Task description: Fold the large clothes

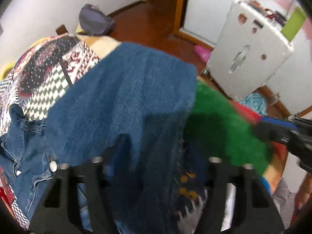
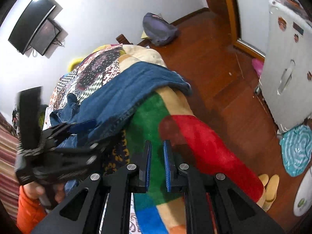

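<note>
We see the blue fleece garment [image 1: 124,89] draped over the colourful blanket [image 2: 154,120] on the bed, near edge doubled over but not squared, so we'd call folding partly done. Left gripper [image 2: 81,130] jaws pinch that near edge; right gripper [image 2: 157,165] jaws are nearly together, holding nothing.
</note>
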Tool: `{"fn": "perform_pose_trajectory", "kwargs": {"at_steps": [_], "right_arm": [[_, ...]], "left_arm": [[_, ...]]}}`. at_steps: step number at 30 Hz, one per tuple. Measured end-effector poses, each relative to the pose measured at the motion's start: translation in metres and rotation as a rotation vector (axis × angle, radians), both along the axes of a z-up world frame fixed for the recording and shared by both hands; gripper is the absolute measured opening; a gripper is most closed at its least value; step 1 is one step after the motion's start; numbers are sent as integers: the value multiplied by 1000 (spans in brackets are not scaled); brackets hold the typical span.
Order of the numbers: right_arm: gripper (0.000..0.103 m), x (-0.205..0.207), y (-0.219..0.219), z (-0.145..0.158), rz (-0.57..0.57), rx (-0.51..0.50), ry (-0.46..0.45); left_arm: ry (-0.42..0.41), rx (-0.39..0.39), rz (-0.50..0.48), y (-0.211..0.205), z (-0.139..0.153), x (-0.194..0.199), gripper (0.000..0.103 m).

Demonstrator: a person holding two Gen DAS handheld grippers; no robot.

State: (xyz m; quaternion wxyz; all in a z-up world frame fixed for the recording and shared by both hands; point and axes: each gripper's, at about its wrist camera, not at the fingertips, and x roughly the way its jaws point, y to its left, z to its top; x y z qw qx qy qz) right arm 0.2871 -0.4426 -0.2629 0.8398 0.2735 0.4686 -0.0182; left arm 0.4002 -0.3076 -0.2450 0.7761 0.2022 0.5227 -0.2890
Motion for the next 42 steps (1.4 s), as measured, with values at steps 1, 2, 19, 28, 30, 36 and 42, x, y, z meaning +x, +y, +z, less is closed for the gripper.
{"fn": "perform_pose_trajectory", "kwargs": {"at_steps": [1,2,19,28,30,36,42], "right_arm": [[8,-1,-1,-2,-4,4,1],[8,-3,-2,-3,-8,10,1],[8,12,43,26,81,-5,-52],[8,24,93,34,169,-44,-40],[8,27,106,33,193,-53,-29],[9,43,153,23,294,-79,20],[8,59,214,21,442,-150,17]], "left_arm": [[0,-3,10,1,-4,3,37],[2,-20,18,3,-4,6,32],[-115,-335,175,100,112,-2,5],[-151,-310,294,196,94,-21,5],[-114,-307,322,218,79,-24,5],[1,-295,378,262,28,-38,14],[24,-303,414,270,8,-41,34]]}}
